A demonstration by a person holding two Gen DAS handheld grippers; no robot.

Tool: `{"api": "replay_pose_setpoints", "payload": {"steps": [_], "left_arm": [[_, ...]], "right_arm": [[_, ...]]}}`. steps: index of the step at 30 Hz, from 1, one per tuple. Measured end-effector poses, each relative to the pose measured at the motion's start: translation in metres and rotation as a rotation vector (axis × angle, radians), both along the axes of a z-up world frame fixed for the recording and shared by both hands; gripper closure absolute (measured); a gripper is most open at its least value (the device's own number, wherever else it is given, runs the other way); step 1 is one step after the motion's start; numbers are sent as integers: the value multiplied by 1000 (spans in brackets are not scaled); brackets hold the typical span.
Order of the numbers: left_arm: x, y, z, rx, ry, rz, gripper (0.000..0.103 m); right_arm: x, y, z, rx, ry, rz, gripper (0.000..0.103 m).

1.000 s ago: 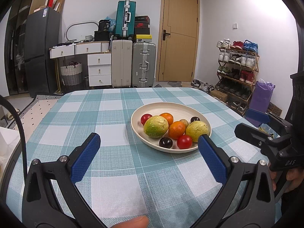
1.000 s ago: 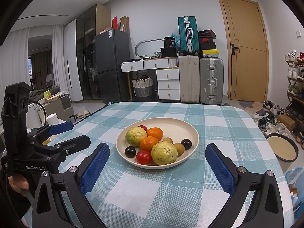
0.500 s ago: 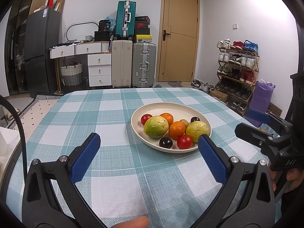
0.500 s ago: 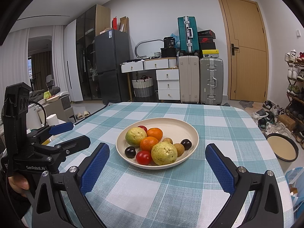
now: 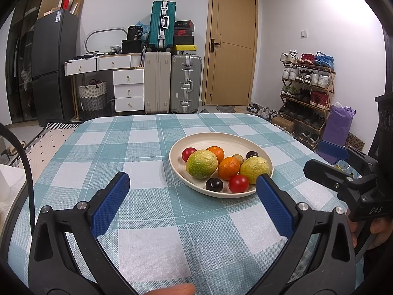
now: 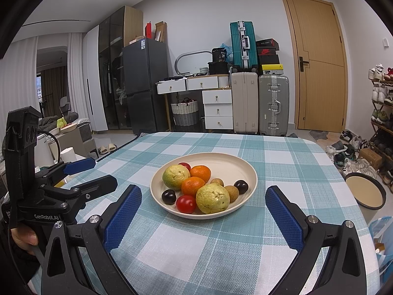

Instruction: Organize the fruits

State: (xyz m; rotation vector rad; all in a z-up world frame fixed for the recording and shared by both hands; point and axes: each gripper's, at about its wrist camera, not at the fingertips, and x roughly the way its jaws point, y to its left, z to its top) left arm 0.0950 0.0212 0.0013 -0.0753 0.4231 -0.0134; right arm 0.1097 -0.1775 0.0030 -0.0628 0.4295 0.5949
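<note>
A cream plate (image 5: 235, 139) (image 6: 235, 162) sits mid-table and holds several fruits: two green-yellow guavas (image 5: 202, 163) (image 6: 212, 198), two oranges (image 5: 228, 168) (image 6: 193, 185), two red tomatoes (image 5: 238, 183) (image 6: 186, 203), dark plums (image 5: 214, 184) (image 6: 168, 196) and small brown longans (image 6: 231, 193). My left gripper (image 5: 191, 191) is open and empty, just short of the plate's near-left side. My right gripper (image 6: 203, 205) is open and empty, its blue pads either side of the plate's near edge. Each gripper shows at the edge of the other's view (image 5: 341, 164) (image 6: 81, 174).
The table has a teal-and-white checked cloth (image 5: 137, 152). A cream bowl with a dark rim (image 6: 365, 191) stands off the table's right side. Suitcases (image 6: 260, 103), drawers, a fridge and a shoe rack (image 5: 304, 93) line the room behind.
</note>
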Motion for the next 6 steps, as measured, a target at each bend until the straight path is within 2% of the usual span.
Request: {"api": "replay_pose_setpoints", "payload": {"steps": [6], "left_arm": [[0,0,-1,0,-3,-4,1]], "right_arm": [[0,0,0,0,-1,0,0]]}}
